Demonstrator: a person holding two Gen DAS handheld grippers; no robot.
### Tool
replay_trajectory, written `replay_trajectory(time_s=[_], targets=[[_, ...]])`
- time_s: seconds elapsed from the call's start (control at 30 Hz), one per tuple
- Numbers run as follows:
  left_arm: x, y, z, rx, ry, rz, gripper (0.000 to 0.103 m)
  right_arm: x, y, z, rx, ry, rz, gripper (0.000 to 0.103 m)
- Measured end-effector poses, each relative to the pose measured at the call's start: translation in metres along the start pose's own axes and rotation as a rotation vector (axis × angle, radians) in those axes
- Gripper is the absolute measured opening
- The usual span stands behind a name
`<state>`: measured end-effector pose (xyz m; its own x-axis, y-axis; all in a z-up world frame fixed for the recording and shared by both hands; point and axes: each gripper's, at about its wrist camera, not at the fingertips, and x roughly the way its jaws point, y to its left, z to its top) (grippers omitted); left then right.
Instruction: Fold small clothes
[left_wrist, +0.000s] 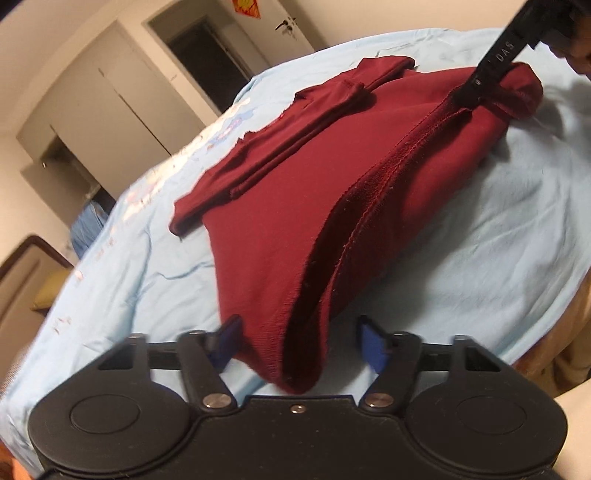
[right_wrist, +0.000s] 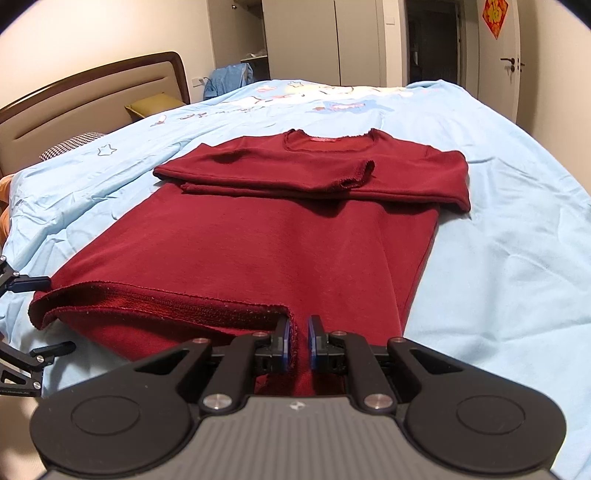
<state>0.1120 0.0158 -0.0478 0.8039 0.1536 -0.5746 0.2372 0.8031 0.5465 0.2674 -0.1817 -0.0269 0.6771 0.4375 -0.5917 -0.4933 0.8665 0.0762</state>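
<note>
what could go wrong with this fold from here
1. The left gripper straddles the shirt hem corner but its pads don't press it yet; lifting now would likely raise only the right gripper side, skewing the fold.
2. The sleeves lie loosely folded across the chest and may slide off.

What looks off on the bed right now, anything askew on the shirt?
Only the hem. The red shirt lies flat with both sleeves folded across its chest, but its bottom edge gapes open, raised at the corner pinched by the right gripper. The left gripper straddles the other corner, unclamped.
</note>
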Motion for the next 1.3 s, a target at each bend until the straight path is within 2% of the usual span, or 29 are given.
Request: replay_trajectory(time_s=[0.17,0.3,0.43,0.6,0.67,0.77,0.83,0.93,1.1,1.3], targets=[[-0.003,0.009,-0.004,-0.002,-0.012,0.012,0.031,0.002,-0.001,-0.001,0.011,0.002,0.001,0.012],[-0.01,0.023,-0.004,-0.067,-0.055,-0.017,0.013,0.001,-0.001,-0.002,0.007,0.0,0.004,0.012],[-0.009,0.045,0.005,-0.22,-0.087,-0.058,0.01,-0.004,-0.001,-0.003,-0.006,-0.006,0.013,0.013],[0.005,0.07,0.021,-0.377,-0.098,-0.098,0.009,-0.017,-0.003,-0.009,-0.011,-0.024,0.025,0.037],[0.011,0.079,0.027,-0.419,-0.097,-0.111,0.009,-0.026,-0.003,-0.013,-0.027,-0.038,0.034,0.054],[0.021,0.088,0.034,-0.468,-0.088,-0.128,0.008,-0.041,0.001,-0.02,-0.074,-0.062,0.044,0.07],[0.027,0.094,0.038,-0.49,-0.08,-0.134,0.008,-0.049,0.007,-0.025,-0.131,-0.072,0.036,0.077],[0.032,0.097,0.041,-0.511,-0.067,-0.14,0.008,-0.055,0.02,-0.036,-0.262,-0.071,-0.012,0.08],[0.033,0.098,0.044,-0.507,-0.062,-0.131,0.008,-0.052,0.046,-0.056,-0.509,-0.06,-0.114,0.08],[0.032,0.099,0.046,-0.503,-0.064,-0.127,0.008,-0.038,0.061,-0.075,-0.681,-0.051,-0.2,0.081]])
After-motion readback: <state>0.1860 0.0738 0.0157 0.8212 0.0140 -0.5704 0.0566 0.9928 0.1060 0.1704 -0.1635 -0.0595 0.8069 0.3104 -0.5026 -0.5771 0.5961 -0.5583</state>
